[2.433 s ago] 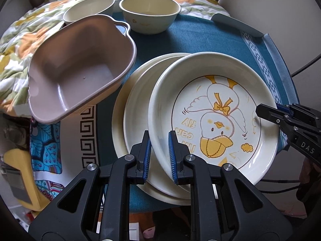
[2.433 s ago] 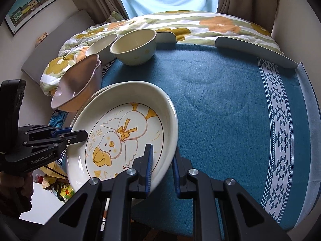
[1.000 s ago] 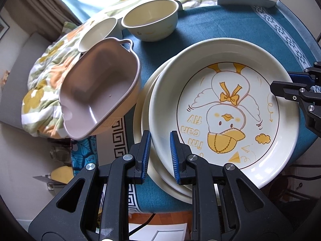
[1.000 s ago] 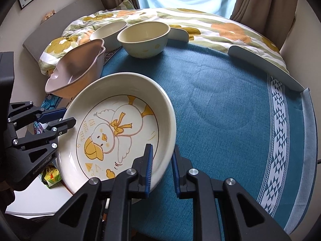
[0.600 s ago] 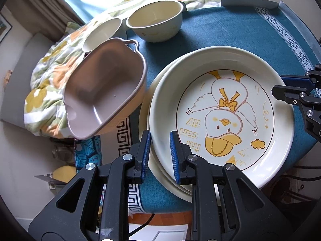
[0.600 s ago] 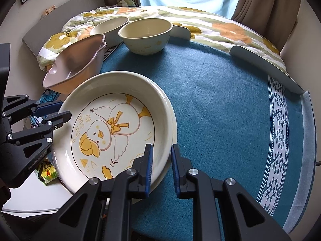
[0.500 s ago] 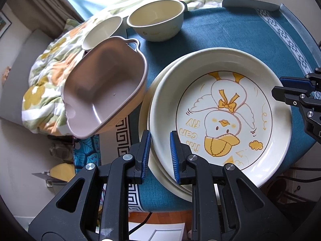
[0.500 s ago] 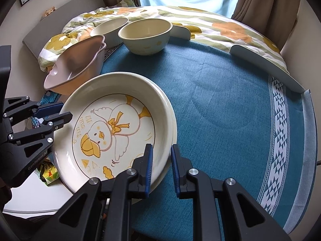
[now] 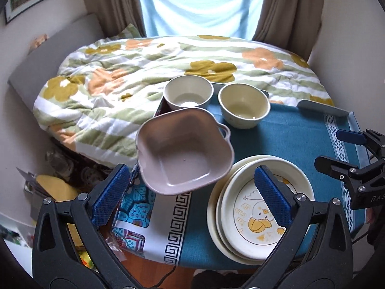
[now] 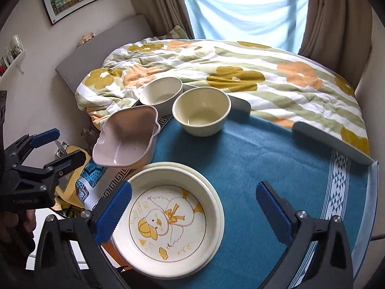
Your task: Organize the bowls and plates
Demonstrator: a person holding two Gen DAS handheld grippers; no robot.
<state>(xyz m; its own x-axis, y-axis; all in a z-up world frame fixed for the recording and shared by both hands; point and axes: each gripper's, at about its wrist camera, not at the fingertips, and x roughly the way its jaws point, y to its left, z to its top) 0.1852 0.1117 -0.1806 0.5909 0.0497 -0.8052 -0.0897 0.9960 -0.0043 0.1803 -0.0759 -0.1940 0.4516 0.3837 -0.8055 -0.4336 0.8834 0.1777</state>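
Left gripper [image 9: 192, 192] raised above near-left edge of bench [image 9: 296, 139], pitched steeply down; jaws opening, blue pads wide apart, nothing between them, no contact w/ any dish. Right gripper [image 10: 192, 207] likewise lifted over near side of bench, angled down; jaws opening, wide apart, empty, pads hanging over plate stack w/o touching it. In right wrist view, left gripper also seen at far left edge, gripped by a hand [image 10: 14, 226], mostly dark and cut off. Duck plate [image 10: 168, 219] on top of plate stack, flat, at near edge of bench on teal cloth; cream, deep rim, yellow-and-white duck w/ bow, brown ring round the drawing, some lettering too small to read. At least 2 more cream rims showing under it, offset to left in left wrist view. Pink square bowl [image 9: 184, 150] just beyond stack, tilted, resting at bench's left edge, small loop handle on one corner, inside bare. Cream bowl [image 10: 201, 111] upright farther back on cloth; white bowl [image 10: 161, 94] just beside it to left, at far corner. Floral quilt [image 10: 240, 67] on bed behind bench; curtains [image 10: 324, 12] and window beyond.
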